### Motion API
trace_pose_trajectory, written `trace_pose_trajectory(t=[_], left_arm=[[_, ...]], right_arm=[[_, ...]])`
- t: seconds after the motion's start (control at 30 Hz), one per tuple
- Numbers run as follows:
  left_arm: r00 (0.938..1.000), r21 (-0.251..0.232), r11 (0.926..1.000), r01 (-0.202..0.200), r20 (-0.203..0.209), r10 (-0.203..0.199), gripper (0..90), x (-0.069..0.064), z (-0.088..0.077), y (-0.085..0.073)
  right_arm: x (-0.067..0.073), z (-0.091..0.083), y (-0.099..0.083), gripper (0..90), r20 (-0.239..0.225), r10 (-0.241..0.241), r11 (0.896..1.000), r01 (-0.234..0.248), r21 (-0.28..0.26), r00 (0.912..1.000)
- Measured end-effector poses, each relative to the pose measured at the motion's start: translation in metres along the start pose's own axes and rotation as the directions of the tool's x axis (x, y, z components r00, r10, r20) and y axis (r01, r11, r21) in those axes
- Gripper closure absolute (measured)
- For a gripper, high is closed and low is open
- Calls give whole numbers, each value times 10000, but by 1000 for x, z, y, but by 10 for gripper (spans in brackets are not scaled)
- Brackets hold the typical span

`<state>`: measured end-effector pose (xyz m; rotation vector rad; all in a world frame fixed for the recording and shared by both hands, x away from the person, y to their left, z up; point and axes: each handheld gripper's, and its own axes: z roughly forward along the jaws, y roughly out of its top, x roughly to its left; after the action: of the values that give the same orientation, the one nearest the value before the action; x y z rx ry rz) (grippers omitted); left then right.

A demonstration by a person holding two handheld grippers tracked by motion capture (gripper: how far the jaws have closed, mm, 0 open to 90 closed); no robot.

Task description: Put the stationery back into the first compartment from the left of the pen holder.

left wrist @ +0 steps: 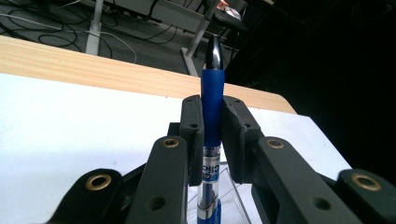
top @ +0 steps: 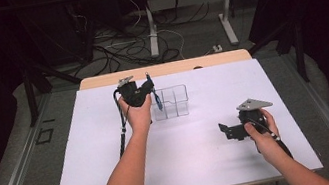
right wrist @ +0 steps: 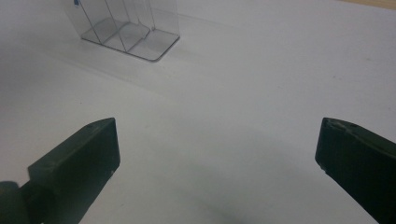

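A blue pen [left wrist: 212, 112] stands upright between the jaws of my left gripper [left wrist: 212, 135], which is shut on it. In the high view the left gripper [top: 145, 93] holds that pen [top: 154, 94] over the left end of a clear plastic organiser [top: 174, 102] with compartments; the pen's lower end dips into the left compartment. My right gripper [top: 227, 130] rests low over the white sheet at the right, open with nothing between its jaws. Its own view has the wide-apart gripper [right wrist: 217, 149] facing the organiser [right wrist: 128, 28] farther off.
A white sheet [top: 189, 159] covers the tabletop, with a wooden edge [top: 163, 69] at the far side. Beyond the table, cables and desk legs [top: 152, 28] lie on the floor. Dark curtains flank both sides.
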<state>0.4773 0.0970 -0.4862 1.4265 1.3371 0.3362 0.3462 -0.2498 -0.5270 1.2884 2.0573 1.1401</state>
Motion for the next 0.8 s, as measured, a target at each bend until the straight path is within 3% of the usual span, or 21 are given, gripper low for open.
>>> trace_pose_trajectory(t=[0.2, 0.4, 0.57, 0.8], left_arm=[[10000, -23, 10000, 14, 22, -14, 773, -3, -6, 1], [9999, -87, 9999, 72, 95, -71, 656, -3, -14, 6], [9999, -198, 9998, -55, 151, 58, 586, -2, -18, 9], [9979, -186, 9983, -546, 335, 552, 468, -3, -22, 10]], right_arm=[[-1, 0, -1, 0, -34, 94, 10000, -94, 33, 10000], [-1, 1, 0, 0, -82, 67, 10000, -66, 23, 9999], [-3, 2, -1, 0, -93, 103, 9999, -102, 62, 9999], [-3, 0, -1, 0, -63, 117, 9999, -116, 27, 9999]])
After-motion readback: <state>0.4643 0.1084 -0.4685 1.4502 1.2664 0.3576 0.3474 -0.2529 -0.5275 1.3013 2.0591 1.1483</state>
